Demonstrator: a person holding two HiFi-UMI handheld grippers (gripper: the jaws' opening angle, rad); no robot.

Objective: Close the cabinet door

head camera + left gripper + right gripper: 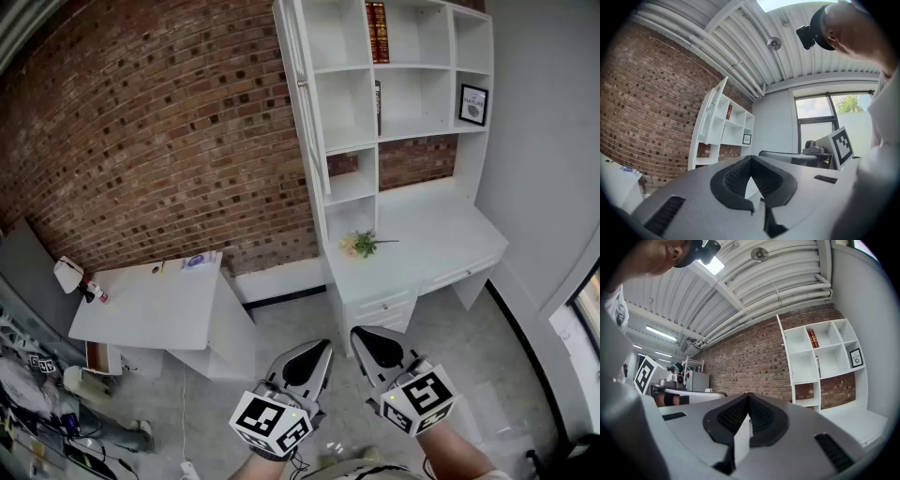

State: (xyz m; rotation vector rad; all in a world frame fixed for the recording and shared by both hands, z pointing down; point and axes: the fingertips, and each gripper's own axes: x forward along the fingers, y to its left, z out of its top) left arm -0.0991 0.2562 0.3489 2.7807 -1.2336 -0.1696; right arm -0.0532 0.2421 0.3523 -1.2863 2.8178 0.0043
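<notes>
Brick backs the white shelf [412, 103] far ahead. Its door [311, 112] stands swung out at the shelf's left edge, upright and edge-on to me. My left gripper [322, 349] and right gripper [364, 336] are pressed together, empty (left looks nearer), well apart from it.
</notes>
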